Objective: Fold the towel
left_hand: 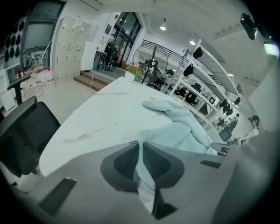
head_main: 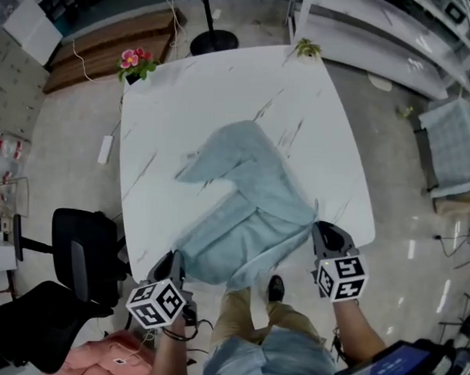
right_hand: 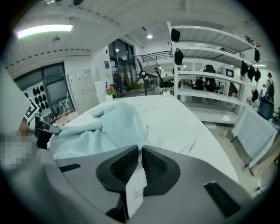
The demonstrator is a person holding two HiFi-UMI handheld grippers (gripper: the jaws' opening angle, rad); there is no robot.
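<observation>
Clamped shut on towel [head_main: 249,214] corners at 6 o'clock with left gripper [head_main: 173,259], right gripper [head_main: 323,230]; best carried evenly toward 12

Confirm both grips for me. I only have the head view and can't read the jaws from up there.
Observer: In the left gripper view, the left gripper is shut on a fold of the towel, with blue cloth pinched between its jaws.
Operator: Now check the right one.
Observer: The right gripper is shut on the towel too, but only on a thin pale edge, a slimmer bite than the left's.
Operator: Report what stands past the table's far end.
Observer: A large standing fan stands beyond the far end of the table.
</observation>
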